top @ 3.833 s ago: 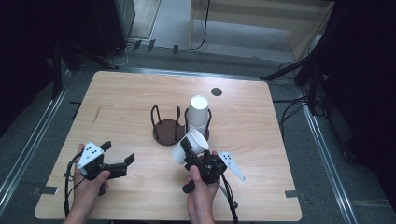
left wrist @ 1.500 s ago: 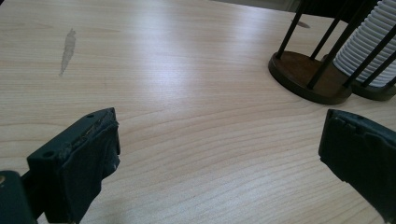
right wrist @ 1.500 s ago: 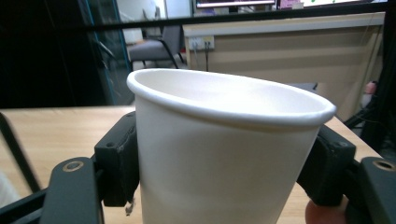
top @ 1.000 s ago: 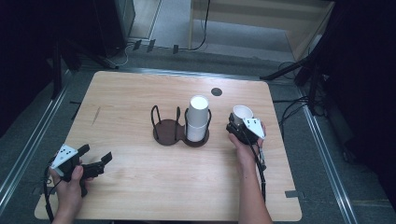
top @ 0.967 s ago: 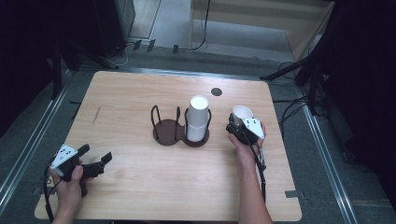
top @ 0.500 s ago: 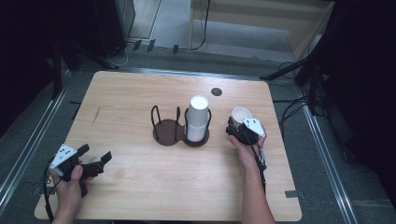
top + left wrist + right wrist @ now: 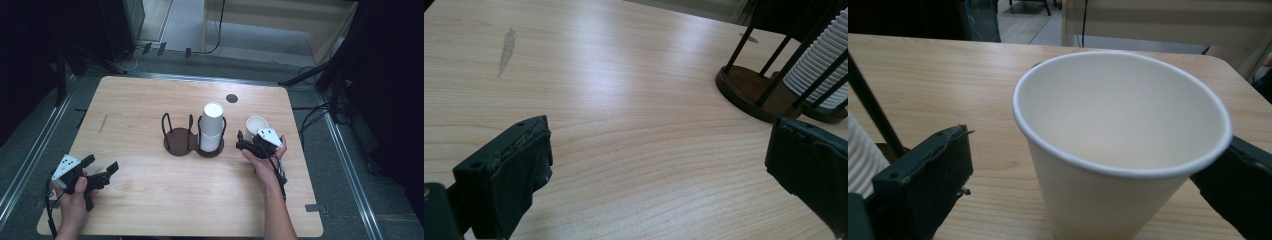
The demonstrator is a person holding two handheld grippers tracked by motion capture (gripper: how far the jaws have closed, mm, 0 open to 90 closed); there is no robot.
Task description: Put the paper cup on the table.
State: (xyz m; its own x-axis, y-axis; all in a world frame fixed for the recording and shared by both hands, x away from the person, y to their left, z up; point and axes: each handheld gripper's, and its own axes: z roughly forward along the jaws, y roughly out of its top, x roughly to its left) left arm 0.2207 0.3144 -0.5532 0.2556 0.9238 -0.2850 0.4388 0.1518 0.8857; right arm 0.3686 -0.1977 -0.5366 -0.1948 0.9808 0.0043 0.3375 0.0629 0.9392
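A white paper cup [image 7: 254, 124] stands upright on the table, right of the dark wire cup holder [image 7: 179, 143]. The holder's right ring carries a stack of white cups [image 7: 212, 125]. My right gripper [image 7: 255, 135] sits around the lone cup [image 7: 1118, 150]. Its jaws have just been opening, with the cup between them and a gap at the left jaw. My left gripper [image 7: 102, 164] rests open near the front left corner, nothing between its jaws [image 7: 661, 145]. From there the holder [image 7: 749, 87] and stack [image 7: 824, 65] lie ahead to the right.
The wooden table [image 7: 140, 110] has a dark round hole [image 7: 231, 98] near its far edge and a small stain [image 7: 506, 45] at the left. Cables [image 7: 320, 115] and a dark floor surround it. The holder's left ring holds nothing.
The right hand carried the cup from the front centre to the right of the holder; its jaws now stand apart from it. The left hand drew back toward the front left corner.
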